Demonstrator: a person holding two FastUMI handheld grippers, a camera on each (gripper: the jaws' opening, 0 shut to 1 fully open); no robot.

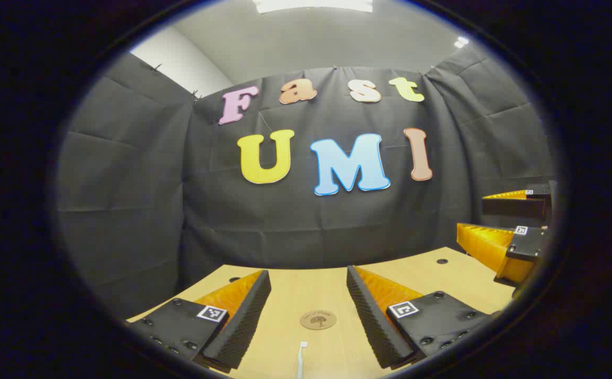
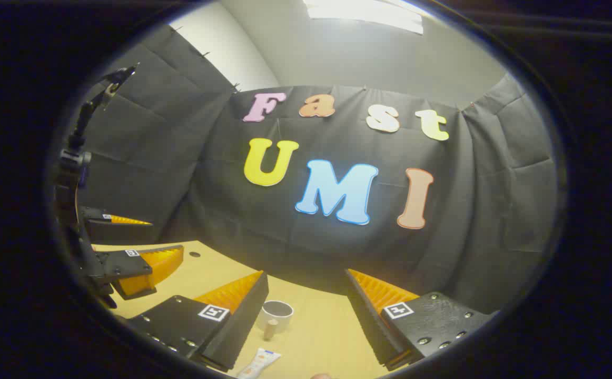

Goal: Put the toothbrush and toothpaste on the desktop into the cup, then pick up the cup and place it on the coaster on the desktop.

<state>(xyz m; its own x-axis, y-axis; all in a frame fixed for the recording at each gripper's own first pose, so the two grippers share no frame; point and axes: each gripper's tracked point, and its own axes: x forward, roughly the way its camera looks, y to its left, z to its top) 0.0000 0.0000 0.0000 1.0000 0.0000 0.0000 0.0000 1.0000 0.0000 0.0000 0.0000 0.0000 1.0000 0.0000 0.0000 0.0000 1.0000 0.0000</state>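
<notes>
Standing empty on the pale wooden desktop (image 2: pixel 316 337), a white round cup (image 2: pixel 276 314) is seen at 12 o'clock of a white toothpaste tube (image 2: pixel 259 363); a round brown coaster (image 1: pixel 318 319) at 12 o'clock of a white toothbrush (image 1: pixel 300 358). Left gripper (image 1: pixel 308 295) and right gripper (image 2: pixel 306 300) are spread wide, nothing held.

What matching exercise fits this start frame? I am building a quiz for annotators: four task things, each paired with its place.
Things:
1. coaster
2. toothbrush
3. cup
4. toothpaste

Places:
A. at the bottom edge of the right gripper view, nearer the camera than the cup
B. on the desk between the left gripper's open fingers, farther off than the toothbrush
C. upright beside the right gripper's left finger
D. at the bottom edge of the left gripper view, nearer the camera than the coaster

Pairs: 1-B, 2-D, 3-C, 4-A
</notes>
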